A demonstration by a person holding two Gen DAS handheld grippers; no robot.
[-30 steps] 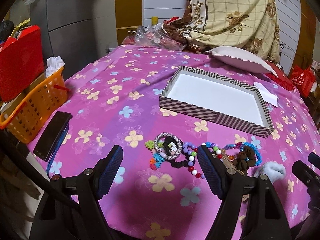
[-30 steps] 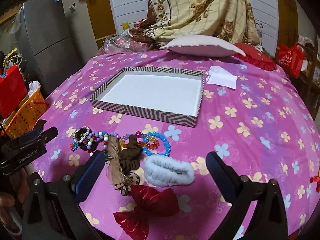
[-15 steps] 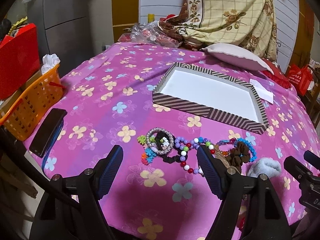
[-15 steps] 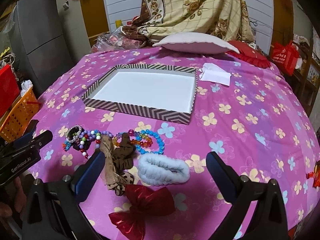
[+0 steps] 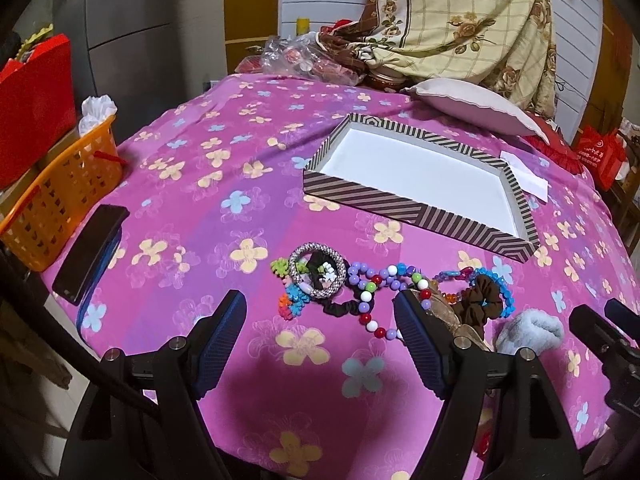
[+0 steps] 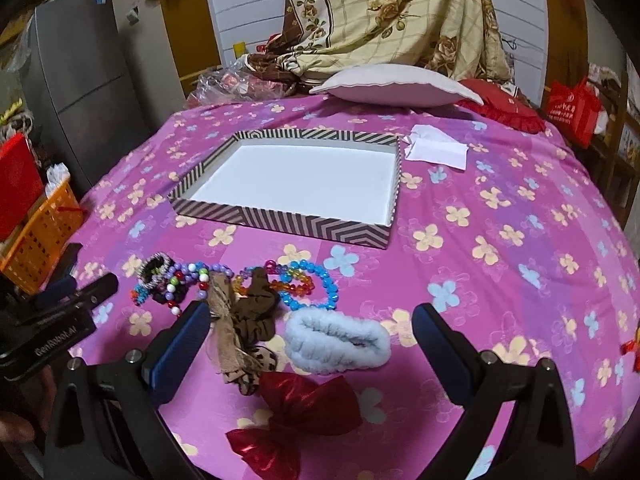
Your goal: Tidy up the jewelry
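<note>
Magenta cloth (image 5: 224,184) with yellow and blue flowers is covering the whole table I am working over. I am holding the left gripper (image 5: 320,332) wide open above the near edge, gripping nothing, and the right gripper (image 6: 310,344) is hanging equally spread and empty. Jewelry is lying in a loose row between me and the striped tray (image 6: 280,222): a rhinestone bangle (image 5: 317,271), a purple beaded bracelet (image 5: 380,280), a blue beaded bracelet (image 6: 320,284), a brown scrunchie (image 6: 256,312), a pale blue fluffy band (image 6: 338,342) and a red bow (image 6: 296,412) nearest the edge. Tray's white bottom is showing bare. Beyond it, a pale cushion (image 6: 396,86) and folded white paper (image 6: 436,148) are resting. At the left side an orange basket (image 5: 60,192) and a dark phone (image 5: 90,252) are sitting, with a grey fridge (image 6: 80,84) and a draped floral blanket (image 6: 396,12) standing behind.
</note>
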